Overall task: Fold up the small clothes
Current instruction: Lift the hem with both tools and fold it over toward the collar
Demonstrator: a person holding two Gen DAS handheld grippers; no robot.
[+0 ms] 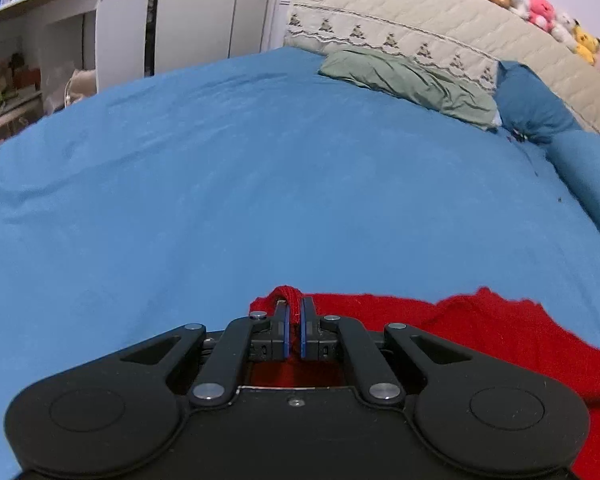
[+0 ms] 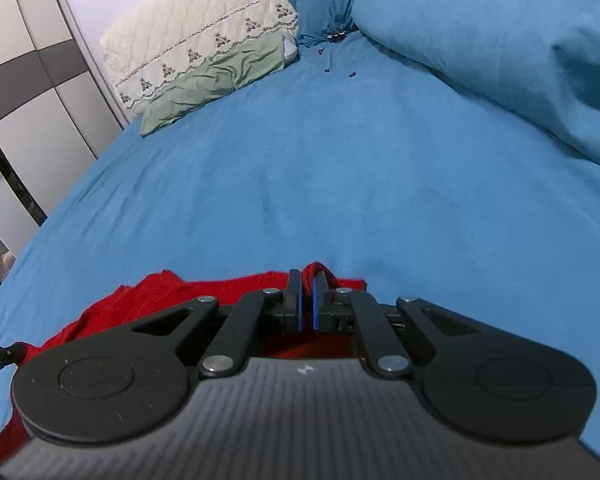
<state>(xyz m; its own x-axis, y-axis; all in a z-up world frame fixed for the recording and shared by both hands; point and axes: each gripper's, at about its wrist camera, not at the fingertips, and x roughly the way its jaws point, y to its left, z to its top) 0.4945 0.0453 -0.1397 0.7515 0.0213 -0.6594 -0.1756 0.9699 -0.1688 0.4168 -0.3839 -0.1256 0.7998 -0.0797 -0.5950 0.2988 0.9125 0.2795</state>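
Note:
A red knitted garment (image 1: 480, 328) lies on the blue bedsheet (image 1: 260, 180). My left gripper (image 1: 296, 306) is shut on a bunched corner of it at its left end; the cloth spreads to the right. In the right wrist view my right gripper (image 2: 307, 284) is shut on the garment's (image 2: 140, 300) other corner; the cloth runs left under the gripper. Both grippers hold the cloth low over the bed (image 2: 340, 160).
A green pillow (image 1: 412, 84) and a dark blue pillow (image 1: 536, 104) lie at the quilted headboard (image 1: 420, 12), with plush toys (image 1: 540, 12) on top. A blue duvet (image 2: 500, 48) is heaped at the right. White shelves (image 1: 40, 40) stand left of the bed.

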